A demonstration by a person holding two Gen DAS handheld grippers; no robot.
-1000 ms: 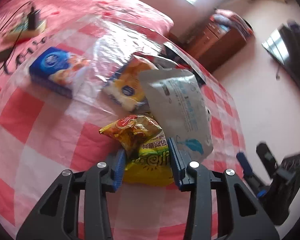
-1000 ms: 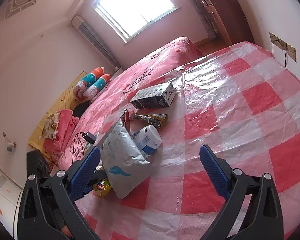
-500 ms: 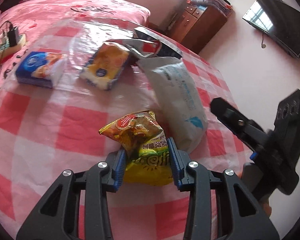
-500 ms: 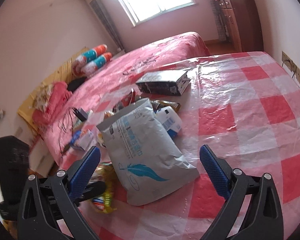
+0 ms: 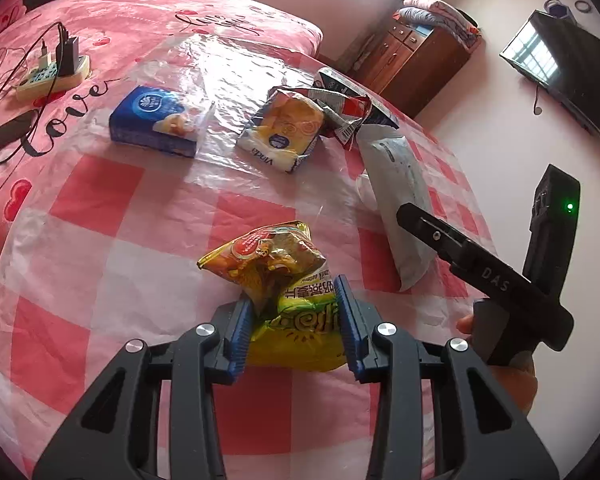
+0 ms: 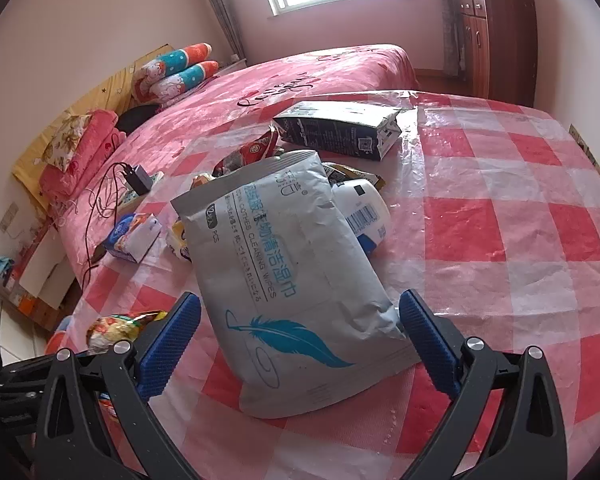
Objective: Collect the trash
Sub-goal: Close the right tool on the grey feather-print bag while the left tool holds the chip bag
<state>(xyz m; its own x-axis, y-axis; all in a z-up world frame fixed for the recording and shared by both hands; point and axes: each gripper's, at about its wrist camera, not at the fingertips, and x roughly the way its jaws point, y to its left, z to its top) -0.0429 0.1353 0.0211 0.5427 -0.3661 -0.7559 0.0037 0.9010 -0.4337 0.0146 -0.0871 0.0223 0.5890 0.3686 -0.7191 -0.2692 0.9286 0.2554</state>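
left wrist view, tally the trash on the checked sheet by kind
soft tissue packs: 2, blue plastic pack and yellow plastic pack
crumpled foil snack wrappers: 3, orange wrapper and yellow-green wrapper in the left hand-held gripper, red and silver wrapper
flat grey wipes pouch: 1
black carton, mostly hidden: 1
white container behind the pouch: 1
total: 8

A wipes pack point(image 6: 296, 280) lies on the sheet point(image 6: 520, 216), overlapping a bottle point(image 6: 366, 210). A carton point(image 6: 336, 130) lies behind them, near the sheet's far edge. A tissue pack point(image 6: 132, 234) lies to their left.
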